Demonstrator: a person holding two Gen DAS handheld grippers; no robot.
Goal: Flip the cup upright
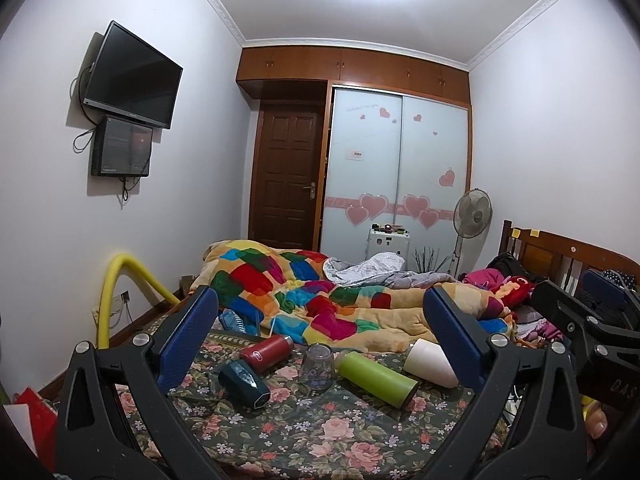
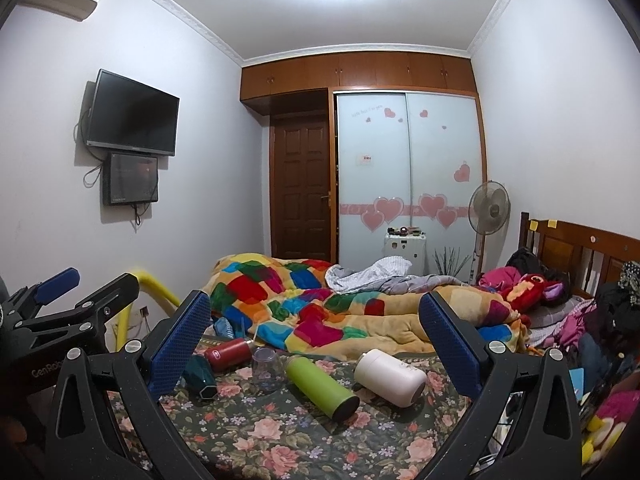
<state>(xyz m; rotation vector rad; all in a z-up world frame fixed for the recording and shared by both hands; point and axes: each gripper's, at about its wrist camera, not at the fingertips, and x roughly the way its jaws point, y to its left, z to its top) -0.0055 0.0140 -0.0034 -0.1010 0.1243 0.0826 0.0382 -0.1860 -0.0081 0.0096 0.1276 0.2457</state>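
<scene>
A clear glass cup (image 1: pixel 317 366) stands upside down on the floral bedsheet (image 1: pixel 304 432), between a red bottle (image 1: pixel 267 352) and a green bottle (image 1: pixel 378 378). It also shows in the right wrist view (image 2: pixel 267 368). My left gripper (image 1: pixel 320 332) is open and empty, held above the sheet short of the cup. My right gripper (image 2: pixel 316 330) is open and empty too, at about the same distance. The left gripper also shows at the left edge of the right wrist view (image 2: pixel 80 296).
A dark teal cup (image 1: pixel 244 382), a white bottle (image 1: pixel 430 362), the green bottle (image 2: pixel 322 386) and the red bottle (image 2: pixel 228 354) lie on their sides around the glass. A colourful quilt (image 1: pixel 320 300) is heaped behind. Clothes and toys (image 2: pixel 560 304) pile at the right.
</scene>
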